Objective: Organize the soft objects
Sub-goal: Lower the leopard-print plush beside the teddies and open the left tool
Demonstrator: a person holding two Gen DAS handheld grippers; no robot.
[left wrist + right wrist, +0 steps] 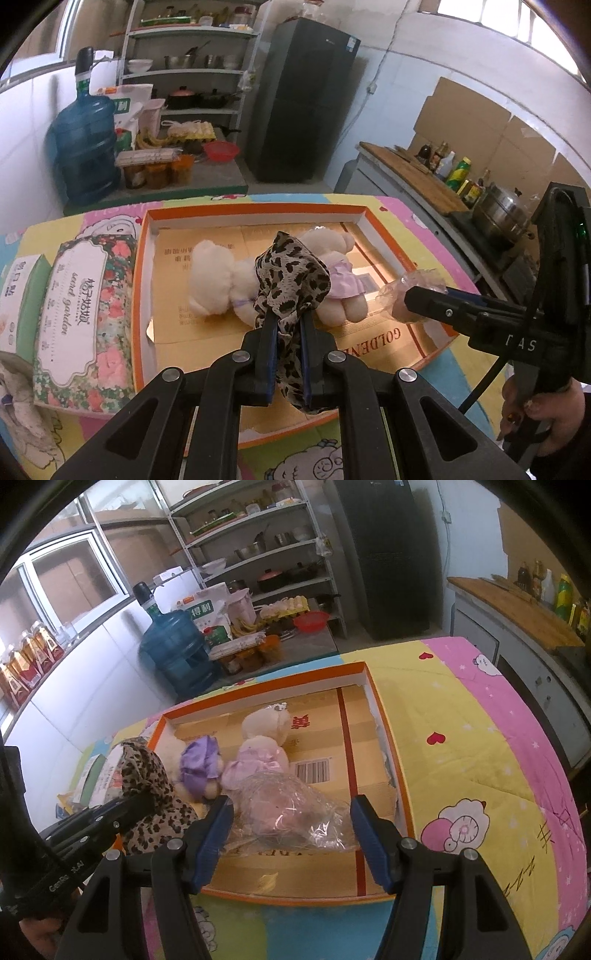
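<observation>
The left gripper [288,325] is pressed together on a leopard-print cloth [291,277], and the cloth bunches up above the tips and hangs down between the two fingers. It is held up over the near part of a wide, flat orange box [142,280] that sits on a bright cartoon blanket [461,746]. The right gripper [290,812] is spread wide with a crinkly clear plastic bag [291,812] between its fingers; something pinkish is inside the bag, but it is too blurry to tell what. In the right wrist view the left finger touches the bag, and the bag's loose edge reaches the right finger, so the gripper seems to hold it. The bag is over the near right part of the box. Two cream teddy bears lie in the box side by side: one in a pale purple dress [258,753] and one with a purple hat [199,768]. Brown cardboard lines the bottom of the box. Just left of the box, on the blanket, is a flowery tissue pack [85,317]. A hand [546,410] holds the right gripper's handle.
</observation>
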